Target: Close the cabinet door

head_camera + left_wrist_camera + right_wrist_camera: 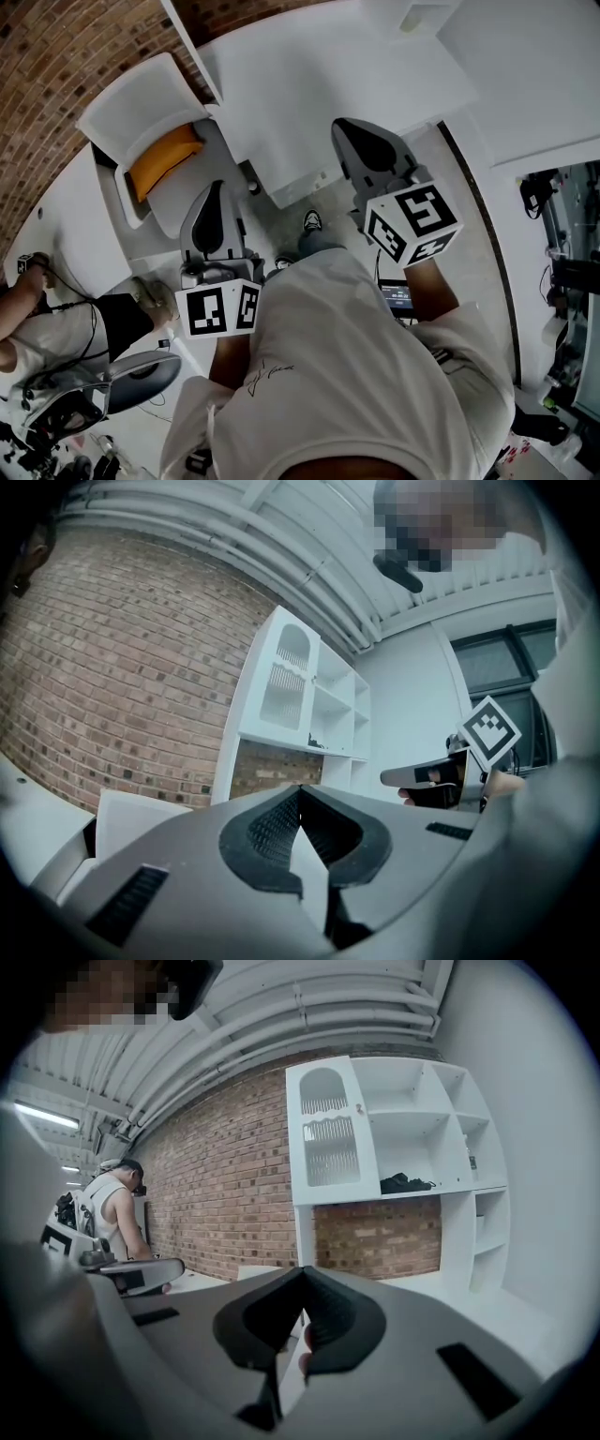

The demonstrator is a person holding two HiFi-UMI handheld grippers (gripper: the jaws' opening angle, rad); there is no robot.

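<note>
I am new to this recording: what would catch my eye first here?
The tall white cabinet against the brick wall stands out, and its arched door at the upper left seems to be swung open. In the head view, the left gripper and right gripper have their jaws together, and an orange cushion lies on a white chair.

Bright, even daylight; fisheye edges, dark vignetting.

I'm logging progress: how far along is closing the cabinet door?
Done: uncertain. In the right gripper view the cabinet door seems to lie flush with the cabinet, though slightly ajar can't be excluded. In hand: nothing. The left gripper and right gripper are shut, empty, well short of it. Left: if ajar, reach it and push.
</note>
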